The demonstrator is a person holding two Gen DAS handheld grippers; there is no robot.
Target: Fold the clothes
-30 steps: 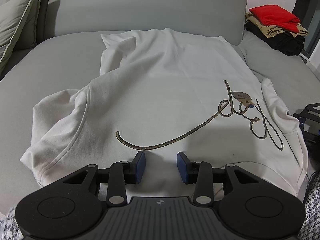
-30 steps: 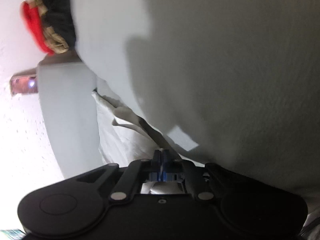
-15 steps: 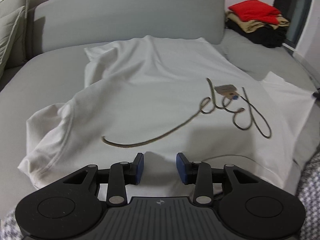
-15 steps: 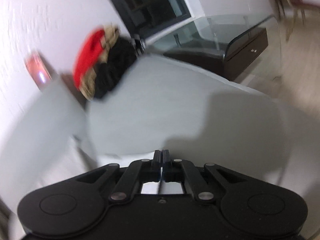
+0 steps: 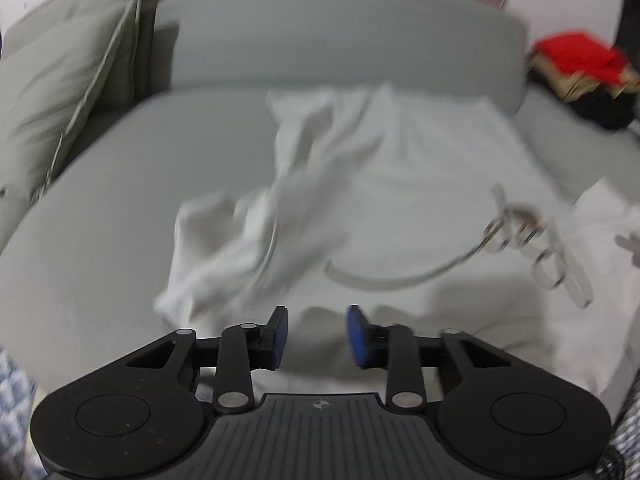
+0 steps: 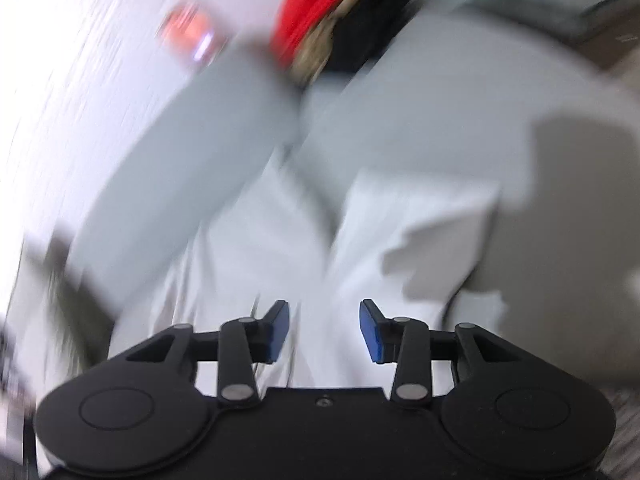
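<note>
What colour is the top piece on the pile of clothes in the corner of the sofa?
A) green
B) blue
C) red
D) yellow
C: the top piece of the pile is bright red, lying on tan and black clothes at the far right of the sofa, beyond the white garment.

Left black two-finger gripper w/ blue pads [image 5: 316,332] hovers w/ jaws spread apart, nothing between them. Right black two-finger gripper w/ blue pads [image 6: 324,330] likewise gapes wide, empty, tilted view.
</note>
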